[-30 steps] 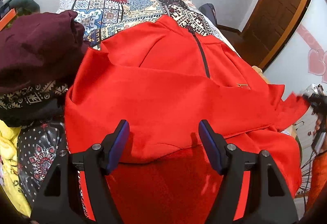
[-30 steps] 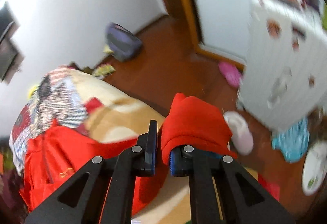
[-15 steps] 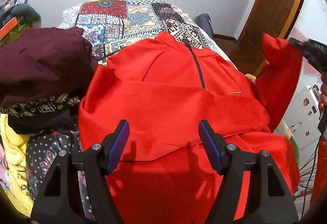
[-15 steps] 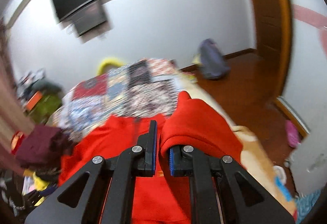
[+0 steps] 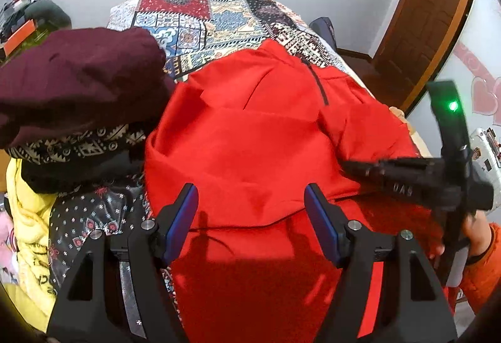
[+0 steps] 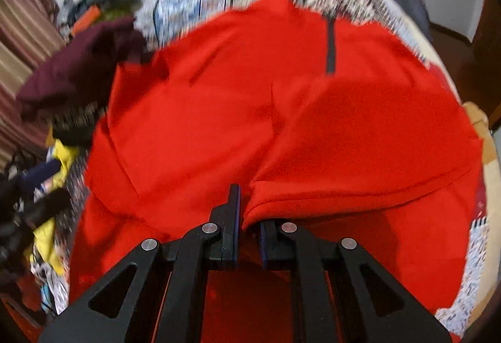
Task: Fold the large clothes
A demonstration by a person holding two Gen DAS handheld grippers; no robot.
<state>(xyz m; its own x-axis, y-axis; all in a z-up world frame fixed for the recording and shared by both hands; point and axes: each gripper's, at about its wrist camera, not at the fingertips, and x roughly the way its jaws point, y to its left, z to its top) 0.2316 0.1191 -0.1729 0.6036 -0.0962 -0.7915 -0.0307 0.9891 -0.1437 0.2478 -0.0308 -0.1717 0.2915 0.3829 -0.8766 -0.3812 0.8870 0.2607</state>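
A large red zip-neck sweatshirt (image 5: 256,136) lies spread on the bed, also filling the right wrist view (image 6: 250,111). Its left sleeve is folded across the chest. My left gripper (image 5: 252,217) is open and empty, hovering over the lower body of the sweatshirt. My right gripper (image 6: 249,217) is shut on the red sleeve cuff (image 6: 313,199), which now lies across the sweatshirt's front. The right gripper also shows in the left wrist view (image 5: 407,180), low over the sweatshirt's right side.
A patchwork bedspread (image 5: 219,20) covers the bed. A maroon garment (image 5: 78,80) tops a pile of patterned and yellow clothes (image 5: 28,217) at the left. A brown door (image 5: 429,17) stands at the right.
My right gripper swung the red sleeve from off the bed's right side, up and over, down onto the sweatshirt's front. My left gripper stayed open and drew back slightly.
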